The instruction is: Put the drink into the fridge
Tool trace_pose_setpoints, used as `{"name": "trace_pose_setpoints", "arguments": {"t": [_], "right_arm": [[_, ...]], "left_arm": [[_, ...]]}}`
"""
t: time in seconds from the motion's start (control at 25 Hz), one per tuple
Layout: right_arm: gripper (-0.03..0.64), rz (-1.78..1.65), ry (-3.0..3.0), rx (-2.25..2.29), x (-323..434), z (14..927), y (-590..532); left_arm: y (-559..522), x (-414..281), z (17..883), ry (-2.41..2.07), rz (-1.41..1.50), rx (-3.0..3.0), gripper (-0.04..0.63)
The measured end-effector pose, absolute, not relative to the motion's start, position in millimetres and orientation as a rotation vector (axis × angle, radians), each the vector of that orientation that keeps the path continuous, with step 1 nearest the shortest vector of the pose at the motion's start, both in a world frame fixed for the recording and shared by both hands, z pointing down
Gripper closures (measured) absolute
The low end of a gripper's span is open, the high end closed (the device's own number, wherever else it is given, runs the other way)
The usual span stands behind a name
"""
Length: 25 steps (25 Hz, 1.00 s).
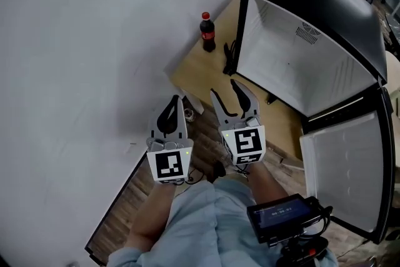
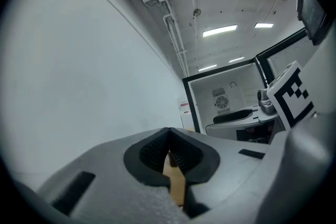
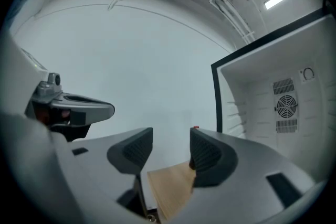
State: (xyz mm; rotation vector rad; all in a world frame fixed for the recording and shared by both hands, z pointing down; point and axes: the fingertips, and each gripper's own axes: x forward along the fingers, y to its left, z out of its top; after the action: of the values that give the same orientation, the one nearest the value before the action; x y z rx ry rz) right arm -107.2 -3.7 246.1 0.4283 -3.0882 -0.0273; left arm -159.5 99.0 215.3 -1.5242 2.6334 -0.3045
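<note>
Drink bottle (image 1: 207,32) stands upright on wooden table (image 1: 187,75), just left of open fridge (image 1: 325,6). We hold left gripper (image 1: 176,100) clenched on nothing, right gripper (image 1: 224,89) released and empty, both apart from bottle.

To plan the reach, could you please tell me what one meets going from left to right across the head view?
First the left gripper → then the cola bottle on the table → then the open fridge.
</note>
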Motion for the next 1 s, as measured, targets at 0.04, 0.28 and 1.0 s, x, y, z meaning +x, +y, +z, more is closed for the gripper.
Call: {"name": "trace_pose_setpoints", "arguments": {"t": [0.04, 0.28, 1.0], "right_arm": [[0.39, -0.038, -3.091, 0.418, -115, 245, -7], [0.39, -0.05, -3.089, 0.397, -154, 250, -22], [0.339, -0.008, -2.954, 0.689, -284, 289, -124]], "left_arm": [[97, -166, 214, 2.637, -0.301, -1.512, 0.588], [85, -203, 220, 2.662, -0.301, -1.486, 0.588], [-33, -353, 244, 2.471, -0.257, -1.792, 0.588]]}}
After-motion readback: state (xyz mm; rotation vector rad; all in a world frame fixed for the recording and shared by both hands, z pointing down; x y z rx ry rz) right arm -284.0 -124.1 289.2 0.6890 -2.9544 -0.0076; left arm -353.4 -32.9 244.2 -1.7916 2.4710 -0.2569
